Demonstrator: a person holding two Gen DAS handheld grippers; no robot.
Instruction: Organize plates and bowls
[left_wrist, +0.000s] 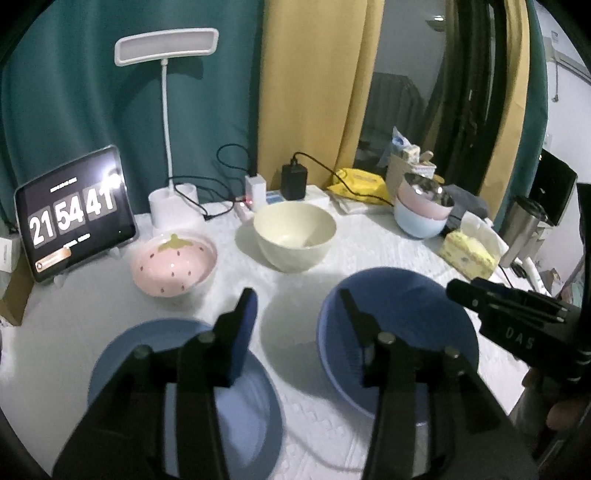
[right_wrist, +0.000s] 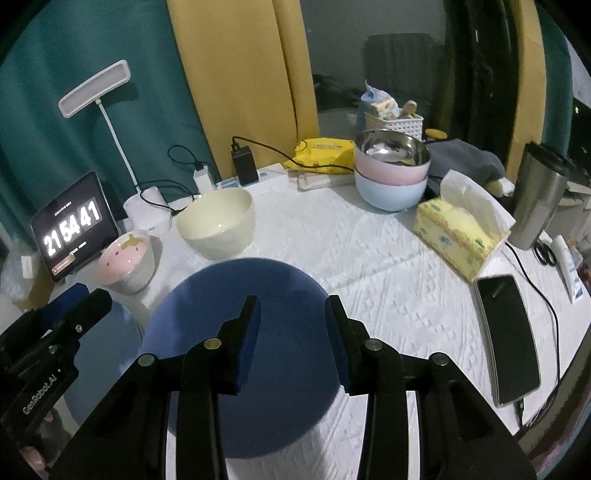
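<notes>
Black jaws of the left gripper (left_wrist: 299, 328) fill the near view, parted and clamping nothing. Below its left finger lies a blue plate (left_wrist: 129, 354); its right finger crosses the blue bowl (left_wrist: 406, 314). Beyond the tips, a strawberry bowl (left_wrist: 173, 267) and a cream bowl (left_wrist: 295, 236) sit loose; only the stacked bowls (left_wrist: 421, 210) look sorted. Over to the right wrist: the right gripper (right_wrist: 293, 325) hovers over that blue bowl (right_wrist: 229, 295), jaws partly apart, gripping nothing I can see. Plenty left.
</notes>
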